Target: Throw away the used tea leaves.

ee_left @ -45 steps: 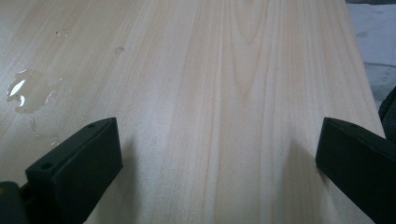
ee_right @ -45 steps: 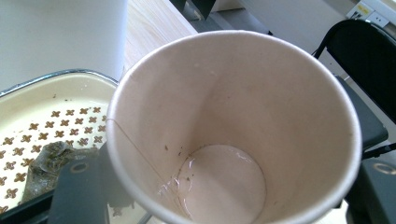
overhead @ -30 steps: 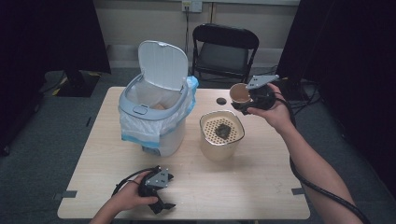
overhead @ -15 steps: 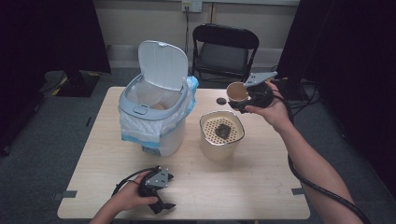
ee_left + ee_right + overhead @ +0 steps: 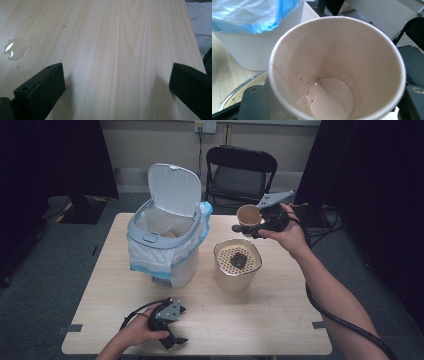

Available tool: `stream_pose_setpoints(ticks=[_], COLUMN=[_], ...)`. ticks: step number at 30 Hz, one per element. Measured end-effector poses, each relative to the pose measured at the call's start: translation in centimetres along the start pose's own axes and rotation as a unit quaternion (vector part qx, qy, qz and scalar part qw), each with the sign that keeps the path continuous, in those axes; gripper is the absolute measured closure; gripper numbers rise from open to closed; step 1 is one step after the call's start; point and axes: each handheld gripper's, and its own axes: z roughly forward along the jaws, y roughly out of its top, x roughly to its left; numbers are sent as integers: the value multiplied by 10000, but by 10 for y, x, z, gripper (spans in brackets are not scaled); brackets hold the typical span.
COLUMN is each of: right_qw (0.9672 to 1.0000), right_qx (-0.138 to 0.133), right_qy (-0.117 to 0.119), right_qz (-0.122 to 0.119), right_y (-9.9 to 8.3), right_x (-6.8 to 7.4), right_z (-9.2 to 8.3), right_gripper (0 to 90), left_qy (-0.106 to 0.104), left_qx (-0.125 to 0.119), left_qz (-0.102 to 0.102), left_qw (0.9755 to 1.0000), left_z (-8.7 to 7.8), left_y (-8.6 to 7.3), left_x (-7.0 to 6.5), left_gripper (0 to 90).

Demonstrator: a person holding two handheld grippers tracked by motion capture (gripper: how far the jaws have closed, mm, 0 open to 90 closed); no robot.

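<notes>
Paper cup slightly higher — right gripper clamps it.

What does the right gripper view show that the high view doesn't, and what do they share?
The right gripper view alone shows the inside of the paper cup: nearly empty, with a film of liquid and dark specks at the bottom. The high view alone shows the left gripper resting on the table, the strainer bowl's dark clump and the bin's raised lid. Both show the right gripper shut on the cup and the lined bin.
</notes>
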Motion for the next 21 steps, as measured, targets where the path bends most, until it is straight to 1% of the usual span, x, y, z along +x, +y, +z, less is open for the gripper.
stream_pose_setpoints(ticks=[6, 15, 18, 19, 21], right_qw=[10000, 9997, 9997, 9996, 9995], right_qx=[10, -3, 21, -16, -27], right_qy=[69, 229, 244, 296, 313], right_qz=[-21, 35, 40, 35, 52], right_y=[6, 14, 16, 18, 20], right_x=[2, 6, 7, 7, 7], right_z=[0, 2, 2, 2, 2], right_gripper=[274, 274, 273, 273, 273], left_qy=[2, -3, -1, -1, -2], left_qx=[-1, -10, -10, -10, -10], left_qz=[2, 0, 1, 2, -2], left_qw=[10000, 10000, 10000, 10000, 10000], left_z=[0, 0, 0, 0, 0], left_y=[0, 0, 0, 0, 0], left_x=[0, 0, 0, 0, 0], left_gripper=[0, 0, 0, 0, 0])
